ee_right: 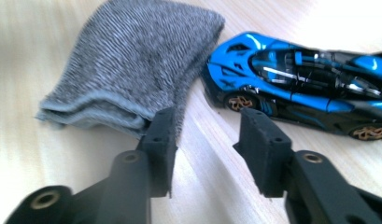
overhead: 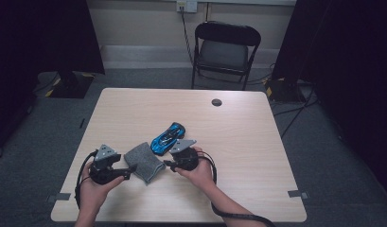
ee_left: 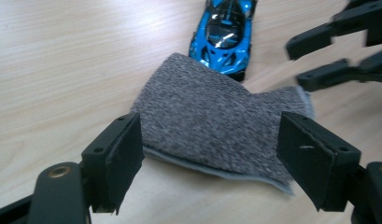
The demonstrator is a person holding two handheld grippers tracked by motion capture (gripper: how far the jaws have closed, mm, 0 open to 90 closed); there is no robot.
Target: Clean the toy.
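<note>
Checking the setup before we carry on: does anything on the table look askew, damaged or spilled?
Nothing stands out. The folded grey cloth lies flat beside the blue toy car, which stands on its wheels, undamaged. The table shows no spill.

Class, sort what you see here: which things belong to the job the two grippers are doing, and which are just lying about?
In the job:
- grey folded cloth
- blue toy car, touching the cloth
- left gripper, jaws open
- right gripper, jaws apart at the cloth's edge

Lying about:
- black folding chair behind the table
- wall socket
</note>
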